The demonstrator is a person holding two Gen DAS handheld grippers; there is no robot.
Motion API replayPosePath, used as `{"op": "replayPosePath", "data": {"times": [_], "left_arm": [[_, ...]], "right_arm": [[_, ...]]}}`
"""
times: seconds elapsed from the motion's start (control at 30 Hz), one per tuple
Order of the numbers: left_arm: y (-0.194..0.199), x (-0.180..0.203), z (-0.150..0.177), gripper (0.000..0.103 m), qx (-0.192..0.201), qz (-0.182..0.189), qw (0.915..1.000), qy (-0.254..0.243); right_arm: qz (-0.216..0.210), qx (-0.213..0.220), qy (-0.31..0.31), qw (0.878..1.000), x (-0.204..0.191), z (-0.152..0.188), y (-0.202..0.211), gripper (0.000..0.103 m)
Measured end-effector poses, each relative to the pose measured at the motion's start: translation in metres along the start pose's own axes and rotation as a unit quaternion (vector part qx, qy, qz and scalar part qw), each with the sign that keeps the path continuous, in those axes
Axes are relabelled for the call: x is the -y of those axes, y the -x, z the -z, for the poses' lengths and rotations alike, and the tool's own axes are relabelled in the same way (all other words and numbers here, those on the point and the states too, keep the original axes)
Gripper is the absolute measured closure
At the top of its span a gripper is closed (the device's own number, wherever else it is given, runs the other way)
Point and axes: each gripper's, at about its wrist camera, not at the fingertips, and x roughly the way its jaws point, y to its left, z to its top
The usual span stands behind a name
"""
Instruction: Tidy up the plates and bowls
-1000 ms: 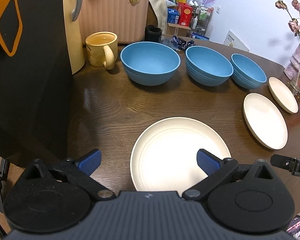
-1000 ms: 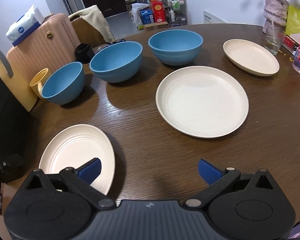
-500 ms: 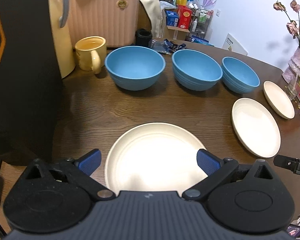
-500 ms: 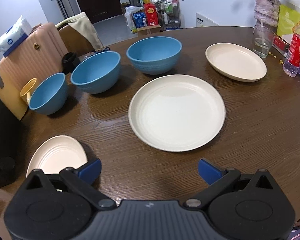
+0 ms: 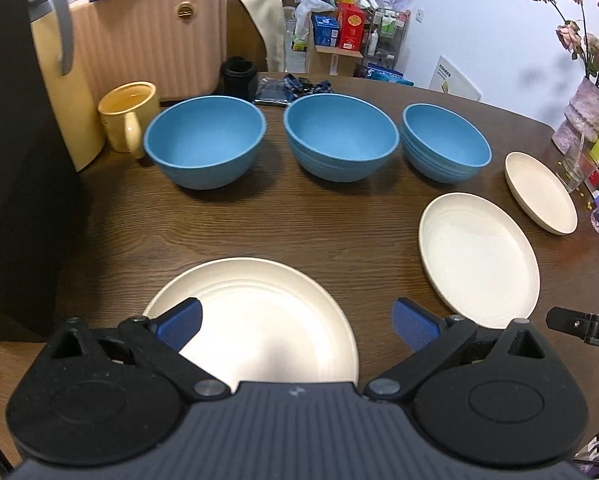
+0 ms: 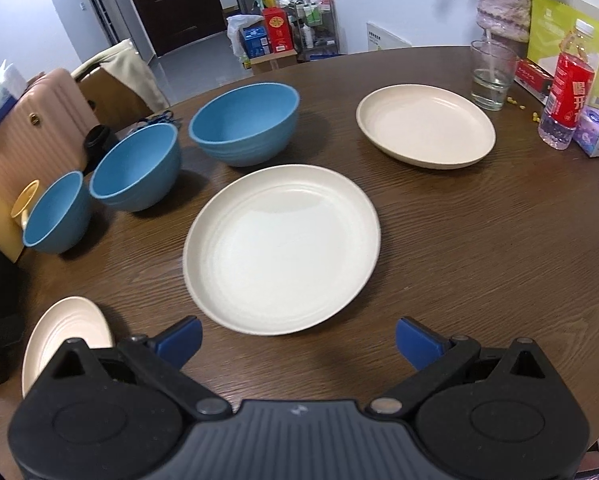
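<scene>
Three blue bowls stand in a row on the brown table: left bowl (image 5: pixel 205 146), middle bowl (image 5: pixel 340 142), right bowl (image 5: pixel 446 142). Three cream plates lie nearer: a near plate (image 5: pixel 267 320), a middle plate (image 5: pixel 477 258) and a far plate (image 5: pixel 539 190). My left gripper (image 5: pixel 297 326) hangs open above the near plate, holding nothing. My right gripper (image 6: pixel 297 340) is open and empty just short of the middle plate (image 6: pixel 281 248). That view also shows the far plate (image 6: pixel 425 124), the near plate (image 6: pixel 65 332) and the bowls (image 6: pixel 245 122).
A yellow mug (image 5: pixel 129 118), a cream jug (image 5: pixel 65 92) and a black object (image 5: pixel 15 160) stand at the table's left. A pink suitcase (image 5: pixel 147 40) is behind. A glass (image 6: pixel 491 78), red-labelled bottle (image 6: pixel 565 100) and vase (image 6: pixel 503 10) crowd the right side.
Both grippers pulled back and swung right: the near plate slid left under the left gripper, and the middle plate moved to the centre ahead of the right gripper. Both stayed open.
</scene>
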Motion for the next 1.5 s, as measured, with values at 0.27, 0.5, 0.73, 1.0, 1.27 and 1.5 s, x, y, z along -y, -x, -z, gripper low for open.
{"op": "replayPosePath", "data": {"times": [0.27, 0.5, 0.73, 1.0, 1.27, 1.5], "left_arm": [[-0.017, 0.040, -0.009, 0.000, -0.005, 0.001, 1.0000, -0.003], [-0.039, 0.075, -0.019, 0.000, -0.013, -0.003, 0.9999, 0.000], [-0.064, 0.101, -0.030, 0.000, -0.023, -0.015, 0.9996, 0.007], [-0.095, 0.129, -0.039, 0.000, -0.038, -0.026, 0.9988, 0.014], [-0.125, 0.142, -0.044, 0.009, -0.057, -0.044, 0.9969, 0.030], [-0.143, 0.140, -0.045, 0.024, -0.080, -0.052, 0.9939, 0.054]], "right_arm": [[0.005, -0.006, 0.001, 1.000, 0.028, -0.018, -0.014, 0.000], [0.005, -0.015, 0.006, 1.000, 0.053, -0.039, -0.034, 0.000], [-0.003, -0.030, 0.022, 0.999, 0.067, -0.058, -0.058, 0.000], [-0.018, -0.048, 0.049, 0.997, 0.075, -0.079, -0.087, 0.000], [-0.033, -0.069, 0.068, 0.995, 0.081, -0.092, -0.115, 0.009], [-0.044, -0.082, 0.077, 0.993, 0.083, -0.100, -0.131, 0.028]]}}
